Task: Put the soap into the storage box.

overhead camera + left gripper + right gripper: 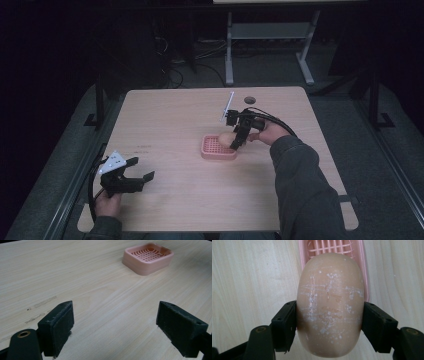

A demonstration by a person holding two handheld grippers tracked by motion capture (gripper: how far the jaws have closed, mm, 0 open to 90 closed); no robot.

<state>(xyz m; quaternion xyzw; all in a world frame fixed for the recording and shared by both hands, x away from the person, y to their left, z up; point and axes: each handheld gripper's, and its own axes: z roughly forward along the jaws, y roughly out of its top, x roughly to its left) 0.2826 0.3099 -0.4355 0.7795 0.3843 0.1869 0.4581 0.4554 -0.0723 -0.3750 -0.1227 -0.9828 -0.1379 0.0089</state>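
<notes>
A peach-coloured oval bar of soap [329,307] with white scuffs is clamped between the jaws of my right gripper [329,327], which is shut on it. In the high view the right gripper [239,137] holds the soap [226,139] just over the right end of a pink slatted soap dish [212,149] at the table's middle. The dish [332,247] shows beneath the soap in the right gripper view. My left gripper [134,171] is open near the front left of the table, jaws wide apart with nothing between them [115,327], facing the dish [147,258].
The light wooden table [175,115] has a small round hole [248,100] near its far edge. A metal desk frame [270,45] stands on the floor beyond the table. Faint marks [40,307] lie on the wood near the left gripper.
</notes>
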